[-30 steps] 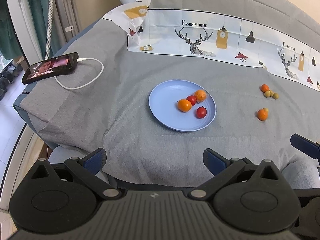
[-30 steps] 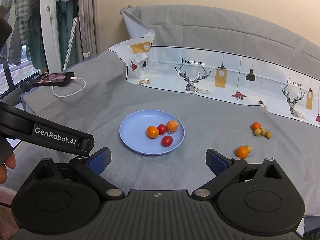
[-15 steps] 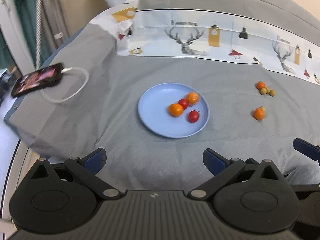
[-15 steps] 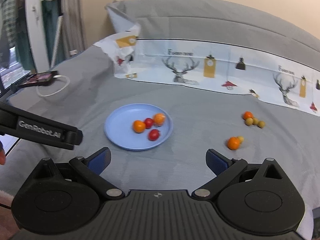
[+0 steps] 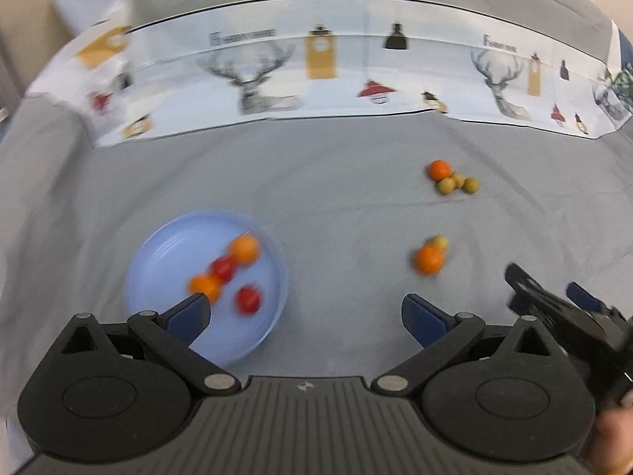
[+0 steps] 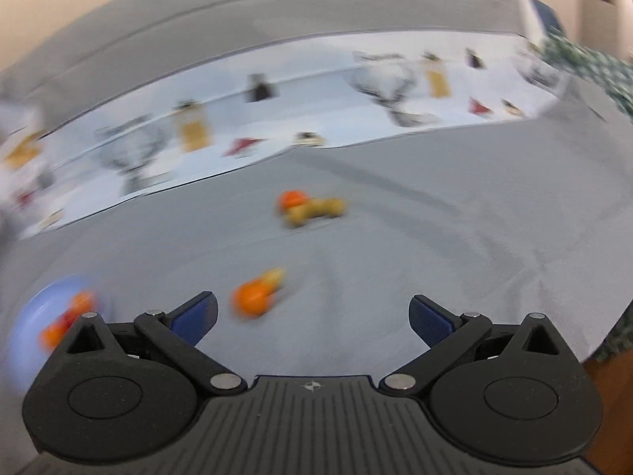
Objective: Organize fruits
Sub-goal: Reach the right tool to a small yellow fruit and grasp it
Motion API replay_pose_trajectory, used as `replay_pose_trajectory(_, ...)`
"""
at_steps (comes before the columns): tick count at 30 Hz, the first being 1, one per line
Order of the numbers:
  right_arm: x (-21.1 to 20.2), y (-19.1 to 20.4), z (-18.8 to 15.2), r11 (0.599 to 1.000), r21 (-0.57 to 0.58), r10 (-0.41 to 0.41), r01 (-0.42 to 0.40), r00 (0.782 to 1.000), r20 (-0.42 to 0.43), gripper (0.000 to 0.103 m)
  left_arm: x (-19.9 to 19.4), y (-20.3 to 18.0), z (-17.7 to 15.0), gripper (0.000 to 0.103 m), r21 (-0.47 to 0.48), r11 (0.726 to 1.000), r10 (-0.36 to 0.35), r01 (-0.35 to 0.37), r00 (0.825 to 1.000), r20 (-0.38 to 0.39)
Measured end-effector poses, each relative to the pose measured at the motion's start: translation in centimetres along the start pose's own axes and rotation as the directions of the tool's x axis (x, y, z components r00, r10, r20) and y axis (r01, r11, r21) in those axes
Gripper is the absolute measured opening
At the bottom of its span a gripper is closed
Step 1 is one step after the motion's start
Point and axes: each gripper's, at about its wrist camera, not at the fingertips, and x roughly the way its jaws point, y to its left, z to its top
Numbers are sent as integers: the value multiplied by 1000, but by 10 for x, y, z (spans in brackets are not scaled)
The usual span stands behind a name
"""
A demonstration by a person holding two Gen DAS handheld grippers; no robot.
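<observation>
Fruits [image 5: 429,259] loose on bedsheet [image 5: 336,198] nr plate [image 5: 158,253]; both claws spread wide, empty.

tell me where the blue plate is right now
In the left wrist view the blue plate lies low and left on the grey cloth, partly behind the left gripper, holding orange and red fruits.

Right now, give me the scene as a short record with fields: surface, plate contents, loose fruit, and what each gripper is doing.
surface: grey bedspread
plate: blue plate, left of centre
on plate: two orange fruits and two red ones, blurred
loose fruit, near: orange fruit with a small yellowish one touching it
loose fruit, far: orange fruit beside small green-yellow fruits
left gripper: open, empty
right gripper: open, empty, near the closer orange fruit
</observation>
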Motion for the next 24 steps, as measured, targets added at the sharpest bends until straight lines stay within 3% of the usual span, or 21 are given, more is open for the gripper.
replay_pose_trajectory(4,84,-23,20,996,39,-75,76,997,-23,102,50,-35,43,103,27,1000,-4,5,999,-38)
replay_pose_trajectory(9,185,-36,36,997,34,-67,68,997,-45,101,111,-68,84,103,48,999,22,-18,996,-83)
replay_pose_trajectory(13,224,-28,49,999,-37,-27,27,1000,-6,101,157,-88,106,103,63,998,24,-17,994,-110)
replay_pose_trajectory(15,237,-18,51,992,-124,-27,31,999,30,97,179,-98,113,103,70,997,23,-15,992,-123)
replay_pose_trajectory(16,244,-15,52,986,-165,-31,37,999,36,80,189,-102,116,103,73,997,21,-11,991,-131)
replay_pose_trajectory(17,251,-12,52,979,-197,-40,46,999,31,71,198,-107,119,103,74,997,18,-8,990,-142)
replay_pose_trajectory(18,252,-13,54,979,-200,-20,29,999,44,44,207,-112,122,103,75,997,12,0,988,-154)
replay_pose_trajectory(19,250,-15,57,980,-197,-7,16,999,47,27,214,-117,125,103,77,997,-1,14,987,-162)
replay_pose_trajectory(22,246,-33,65,993,-113,-26,30,999,30,27,232,-135,131,103,103,993,-40,58,984,-172)
replay_pose_trajectory(24,244,-54,72,993,-29,-114,115,993,45,27,246,-151,133,103,129,988,-57,81,982,-179)
